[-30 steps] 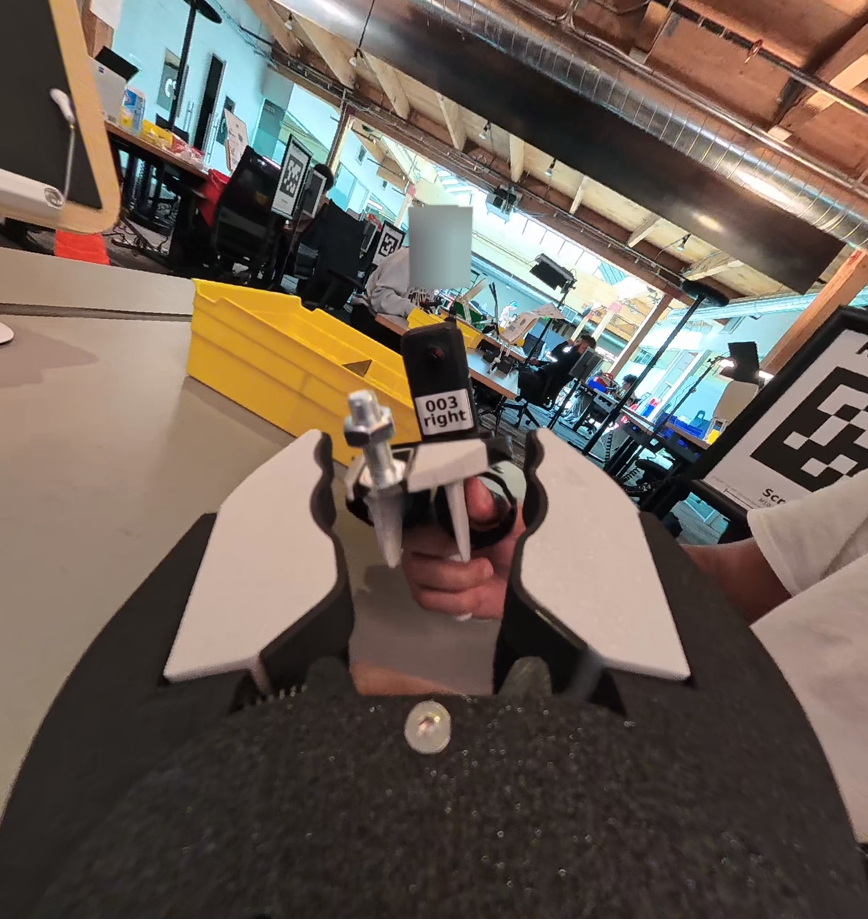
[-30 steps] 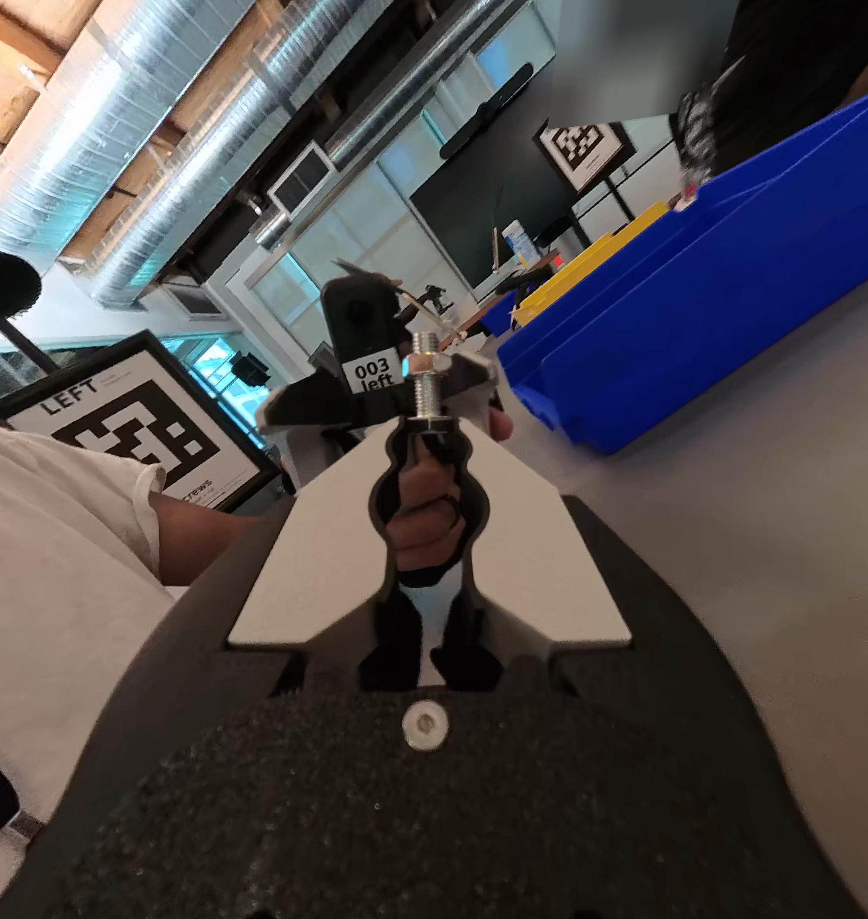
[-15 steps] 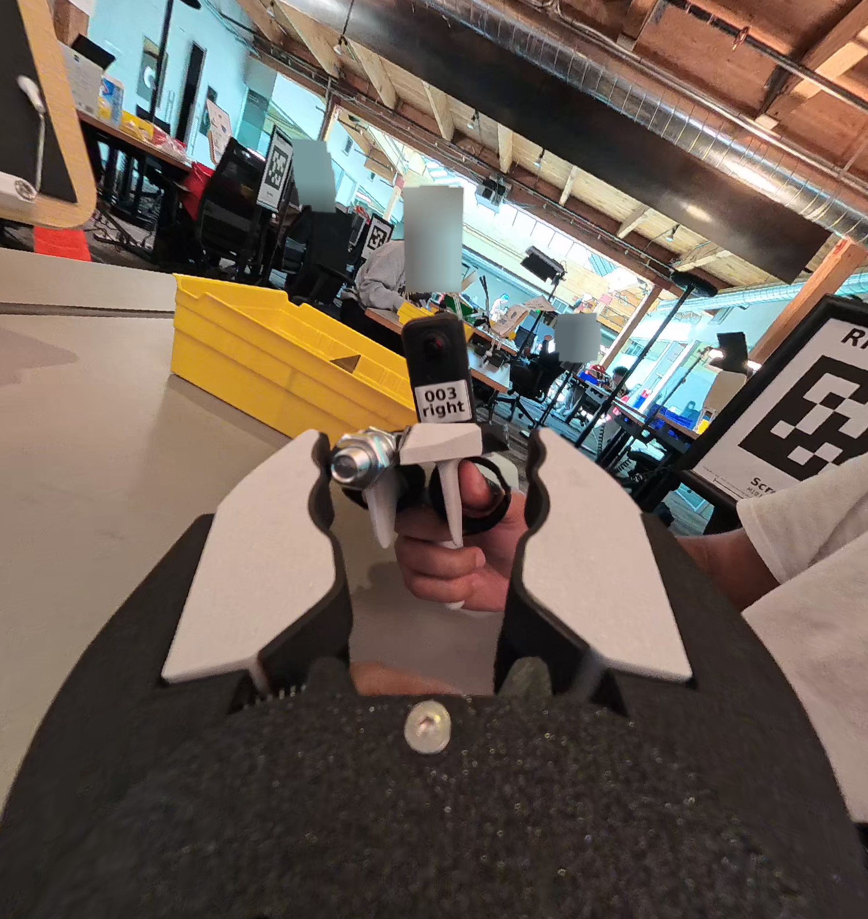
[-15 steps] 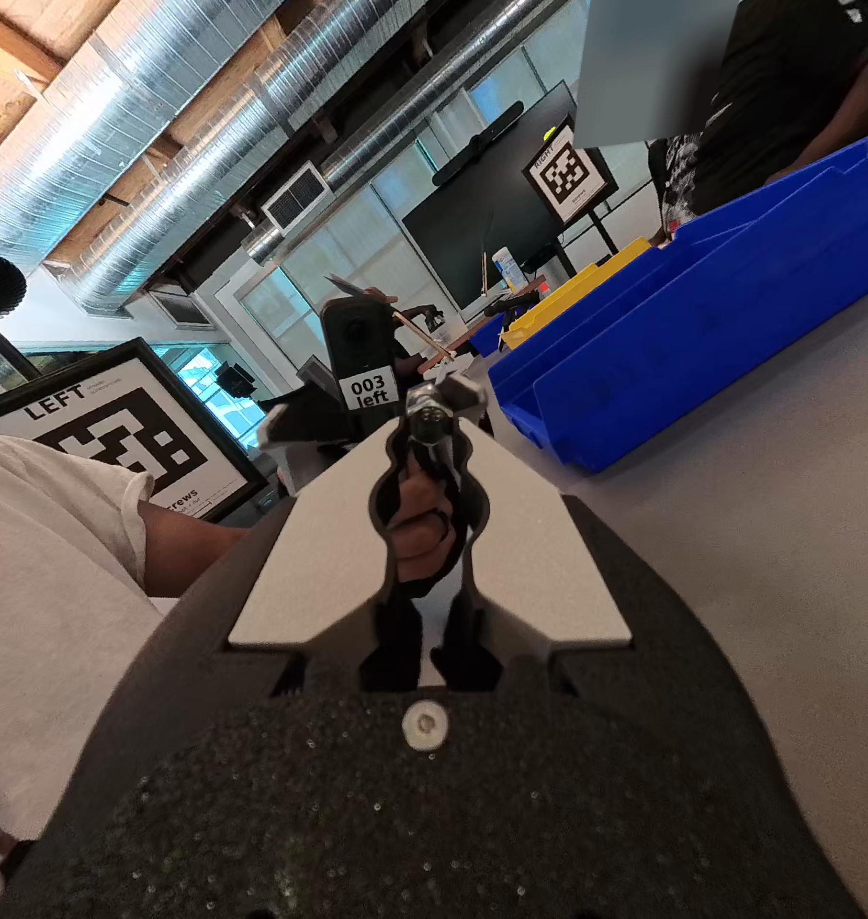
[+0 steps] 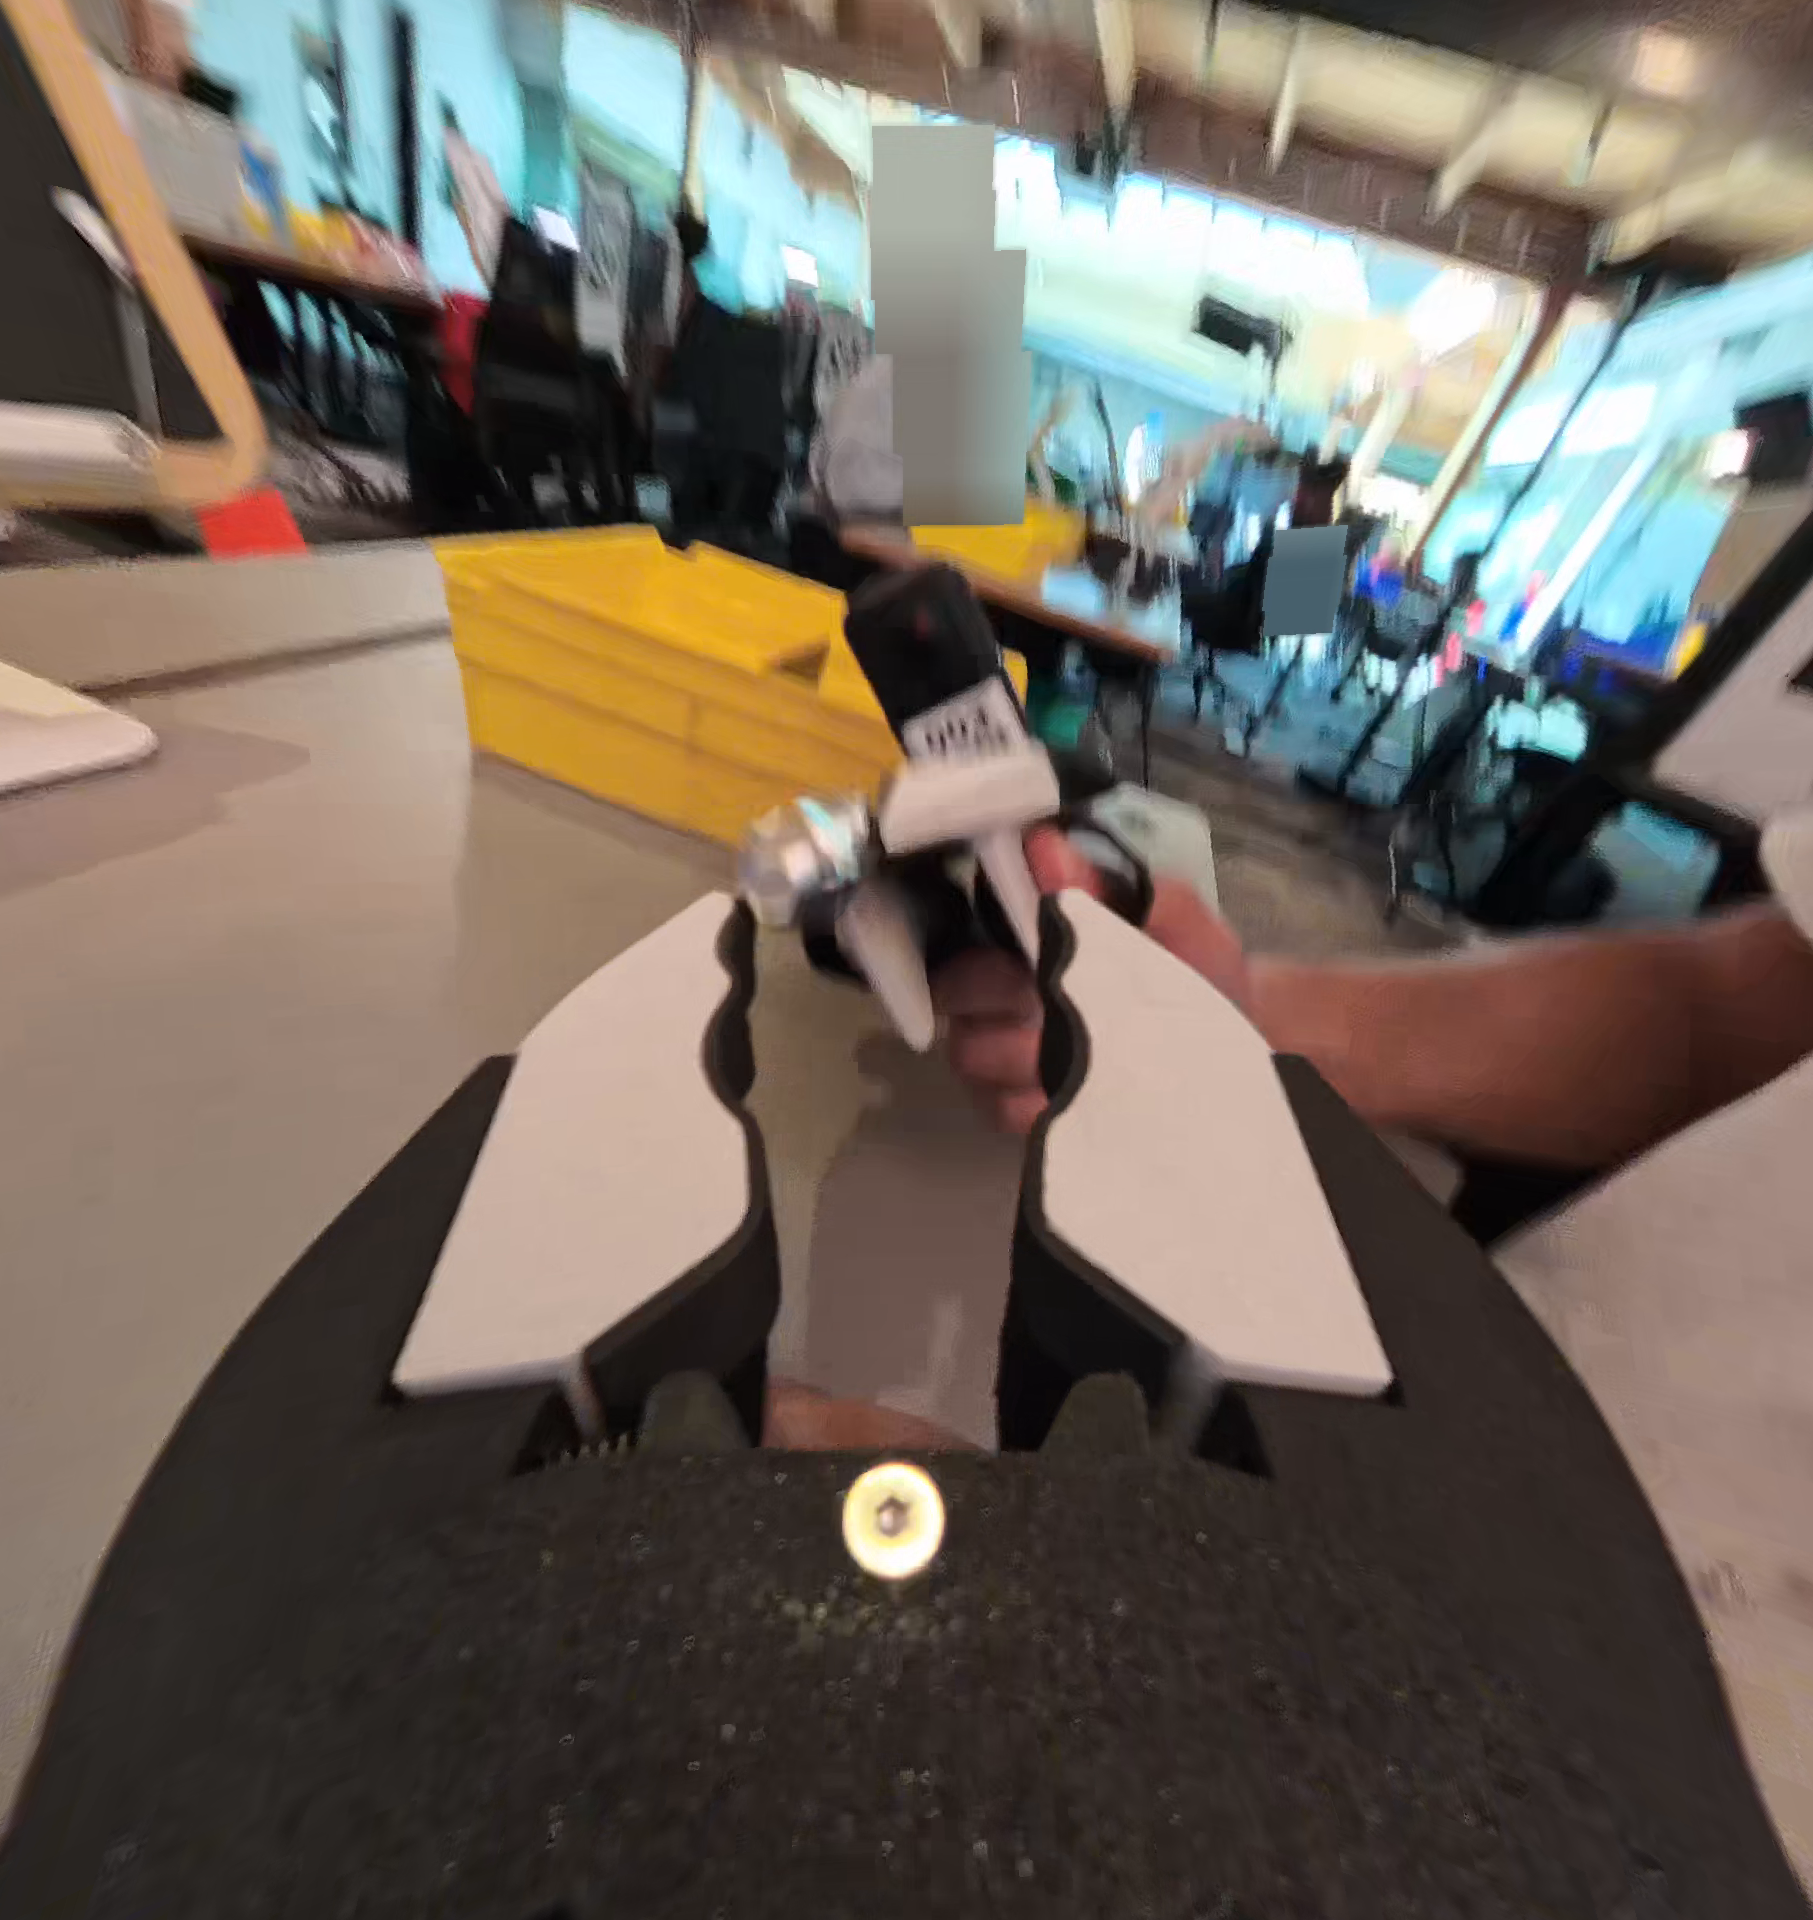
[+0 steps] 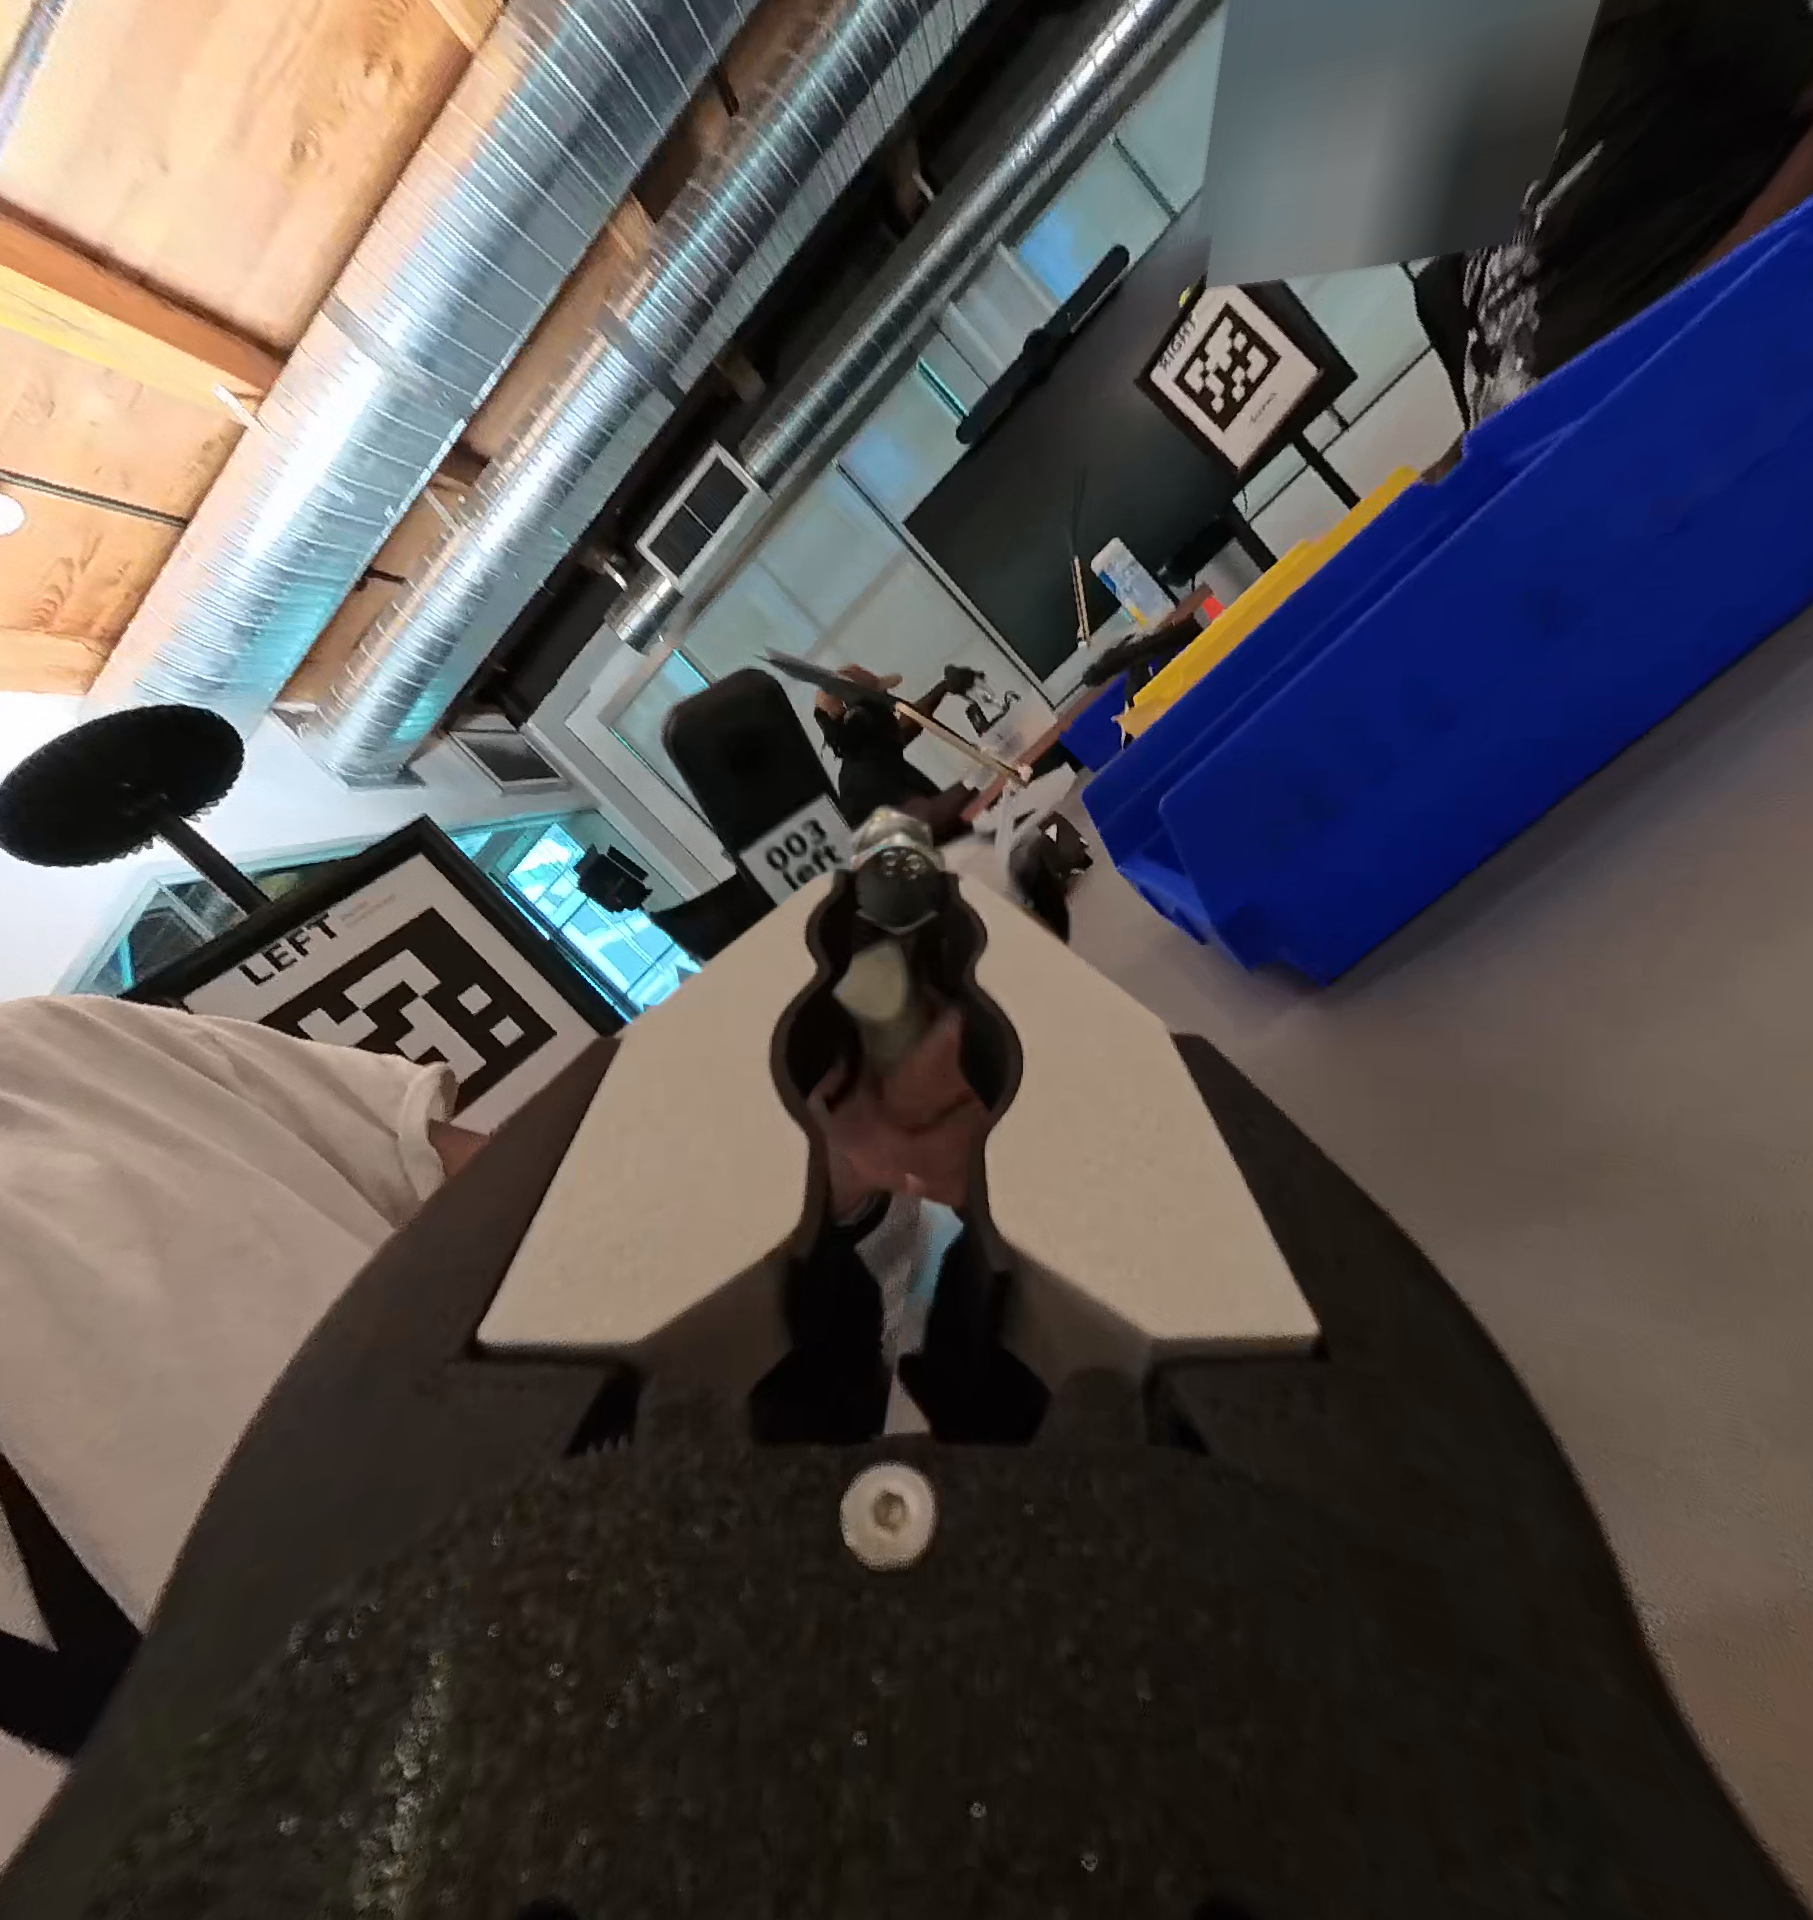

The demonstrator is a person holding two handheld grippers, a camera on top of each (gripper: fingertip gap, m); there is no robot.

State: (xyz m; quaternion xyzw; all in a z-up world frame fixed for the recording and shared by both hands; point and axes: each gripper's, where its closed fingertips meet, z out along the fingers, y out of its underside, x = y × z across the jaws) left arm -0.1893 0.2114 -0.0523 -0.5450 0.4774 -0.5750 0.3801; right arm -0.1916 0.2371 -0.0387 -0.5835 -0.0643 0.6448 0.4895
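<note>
My right gripper (image 6: 897, 906) is shut on a silver bolt (image 6: 897, 883) with a nut on it, held at the fingertips with its end toward the camera. In the left wrist view, which is blurred by motion, the same bolt (image 5: 803, 857) sticks out to the left of the right gripper (image 5: 959, 966), just beyond my left fingertip. My left gripper (image 5: 894, 925) is open and empty, facing the right gripper closely. A hand (image 5: 995, 1029) grips the right gripper. The left gripper's black camera block (image 6: 741, 764) shows behind the bolt.
A yellow bin (image 5: 653, 675) stands on the grey table (image 5: 206, 987) behind the grippers. A blue bin (image 6: 1504, 675) lies to the right on the same table (image 6: 1504, 1247). Framed marker boards (image 6: 403, 997) stand at the sides. A person's arm (image 5: 1504, 1018) and white sleeve (image 6: 154, 1195) are close. The tips of both grippers are at nearly the same place.
The bolt has turned from upright to pointing along the view. My left gripper's jaws have narrowed and moved closer to the bolt. The right gripper has rolled and tilted.
</note>
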